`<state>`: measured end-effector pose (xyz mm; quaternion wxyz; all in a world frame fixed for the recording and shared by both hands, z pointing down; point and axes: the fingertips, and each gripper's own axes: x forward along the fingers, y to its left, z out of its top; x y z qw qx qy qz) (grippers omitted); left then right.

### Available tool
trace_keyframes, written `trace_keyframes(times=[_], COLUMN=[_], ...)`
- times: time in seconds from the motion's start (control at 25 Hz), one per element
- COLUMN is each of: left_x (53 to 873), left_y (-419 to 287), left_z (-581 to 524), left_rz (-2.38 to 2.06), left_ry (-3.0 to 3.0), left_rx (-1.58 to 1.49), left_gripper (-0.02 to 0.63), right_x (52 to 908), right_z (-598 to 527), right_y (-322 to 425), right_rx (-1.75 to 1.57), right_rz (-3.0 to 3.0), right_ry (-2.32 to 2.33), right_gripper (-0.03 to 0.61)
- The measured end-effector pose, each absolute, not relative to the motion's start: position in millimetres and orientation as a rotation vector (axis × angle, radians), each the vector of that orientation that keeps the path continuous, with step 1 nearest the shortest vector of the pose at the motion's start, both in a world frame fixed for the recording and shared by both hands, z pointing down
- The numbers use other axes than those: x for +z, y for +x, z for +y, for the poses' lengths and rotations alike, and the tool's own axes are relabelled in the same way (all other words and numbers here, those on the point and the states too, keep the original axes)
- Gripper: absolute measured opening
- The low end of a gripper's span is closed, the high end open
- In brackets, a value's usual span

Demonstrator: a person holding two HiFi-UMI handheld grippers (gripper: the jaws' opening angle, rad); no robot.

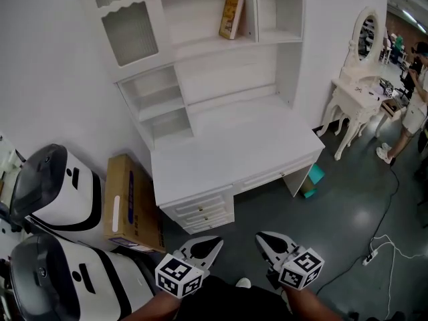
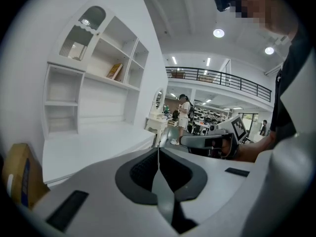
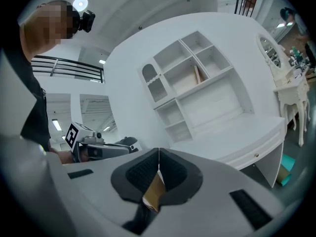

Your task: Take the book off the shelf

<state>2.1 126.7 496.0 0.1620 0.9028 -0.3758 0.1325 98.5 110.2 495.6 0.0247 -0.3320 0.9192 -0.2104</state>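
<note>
Large open indoor hall staged with home furniture. At 12 o'clock, a white desk (image 1: 227, 146) under a shelf unit (image 1: 194, 19). At 2 o'clock, a dressing table (image 1: 354, 95). Bare grey floor (image 1: 334, 212) with a power strip (image 1: 369, 259) at 4 o'clock. Beyond, a railed mezzanine (image 2: 217, 75) and ceiling lights (image 2: 218, 32).

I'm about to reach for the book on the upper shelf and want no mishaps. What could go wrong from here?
The book stands tilted, not upright; a nudge may tip it over. The left gripper and right gripper are both shut; they must open before the reach. A cable lies on the floor nearby: a tripping risk.
</note>
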Motion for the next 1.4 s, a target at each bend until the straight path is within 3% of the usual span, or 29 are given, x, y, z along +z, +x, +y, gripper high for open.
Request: trace_keyframes(times=[0.88, 1.4], left_x=[493, 480], left_y=[1, -41], left_z=[32, -83], left_rz=[-1.058, -1.048], left_ry=[2.582, 2.609], left_rx=[0.371, 0.357], left_gripper=[0.018, 0.018], right_x=[506, 492], right_z=[35, -79], right_y=[112, 69], right_rx=[-0.692, -0.658], right_rz=[2.799, 2.822], right_ry=[-1.125, -1.156], right_gripper=[0.026, 0.026])
